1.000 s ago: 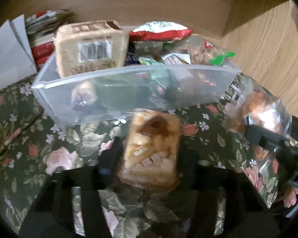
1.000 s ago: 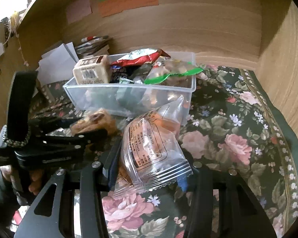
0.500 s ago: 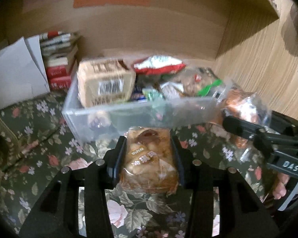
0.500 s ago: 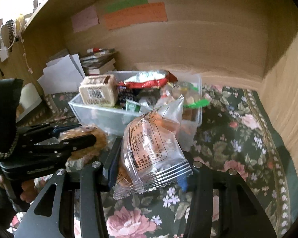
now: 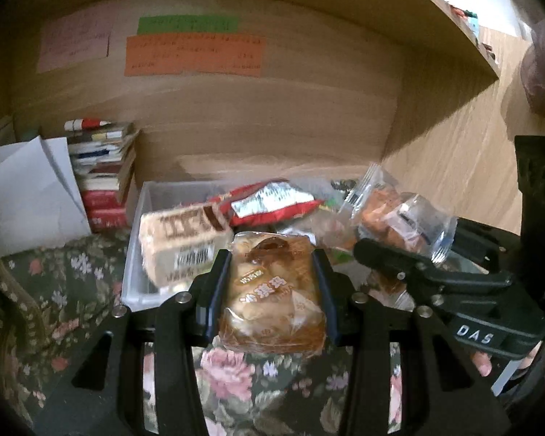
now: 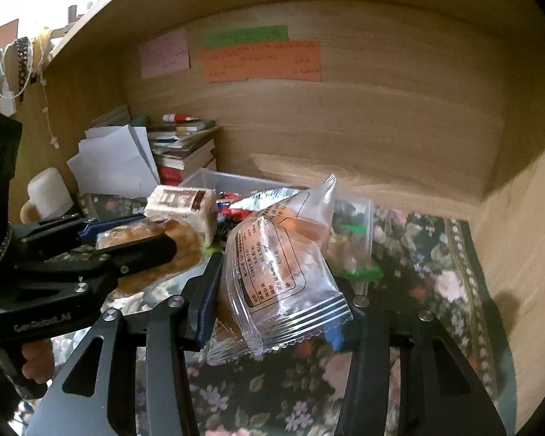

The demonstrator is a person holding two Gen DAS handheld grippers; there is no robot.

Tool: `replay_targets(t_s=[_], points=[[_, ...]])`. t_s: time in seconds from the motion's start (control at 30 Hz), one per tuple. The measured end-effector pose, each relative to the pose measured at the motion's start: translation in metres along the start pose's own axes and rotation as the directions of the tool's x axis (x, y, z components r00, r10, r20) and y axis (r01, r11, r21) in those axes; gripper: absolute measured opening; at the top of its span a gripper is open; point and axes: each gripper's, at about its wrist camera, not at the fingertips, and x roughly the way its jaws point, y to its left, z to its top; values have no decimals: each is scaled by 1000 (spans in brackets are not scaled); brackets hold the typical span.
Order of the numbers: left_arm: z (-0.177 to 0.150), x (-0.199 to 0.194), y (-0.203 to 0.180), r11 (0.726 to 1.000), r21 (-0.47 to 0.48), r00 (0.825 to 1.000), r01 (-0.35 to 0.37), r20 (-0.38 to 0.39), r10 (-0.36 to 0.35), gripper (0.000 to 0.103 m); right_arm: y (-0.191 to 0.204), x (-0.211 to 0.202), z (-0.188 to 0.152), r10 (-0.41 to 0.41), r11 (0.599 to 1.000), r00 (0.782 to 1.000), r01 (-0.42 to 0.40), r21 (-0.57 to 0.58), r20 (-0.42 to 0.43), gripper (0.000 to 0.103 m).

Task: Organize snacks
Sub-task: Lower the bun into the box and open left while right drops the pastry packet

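We find the left tool point(image 5: 270, 287) clenched on a pastry packet point(image 5: 272, 301), the right tool point(image 6: 272, 290) clenched on a clear biscuit bag point(image 6: 283, 272). Both hang above the near wall of the bin point(image 5: 145, 210), which lies directly ahead; the left is nearer.

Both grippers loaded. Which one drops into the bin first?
Left, probably. Its pastry hangs right at the bin near wall, by a gap. The right gripper holds its clear packet beside a piled-up end.
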Motion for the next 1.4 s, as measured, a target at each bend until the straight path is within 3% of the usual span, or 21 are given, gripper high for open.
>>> replay_targets(t_s=[0.53, 0.73, 0.93, 1.07, 1.4], points=[[12, 68, 25, 997, -55, 997, -48, -71, 44, 44, -12, 58, 21, -4, 998, 996, -2, -67, -92, 44], [9, 76, 34, 996, -60, 994, -73, -84, 67, 44, -10, 75, 25, 19, 995, 992, -30, -94, -121, 44], [10, 78, 39, 995, -68, 993, -72, -98, 65, 48, -11, 74, 23, 17, 996, 990, -30, -90, -143, 54], [11, 70, 43, 994, -91, 995, -54, -87, 46, 51, -13, 60, 23, -4, 996, 995, -4, -85, -98, 69], [21, 11, 23, 997, -49, 997, -65, 28, 67, 52, -11, 9, 32, -18, 999, 1000, 19, -38, 24, 69]])
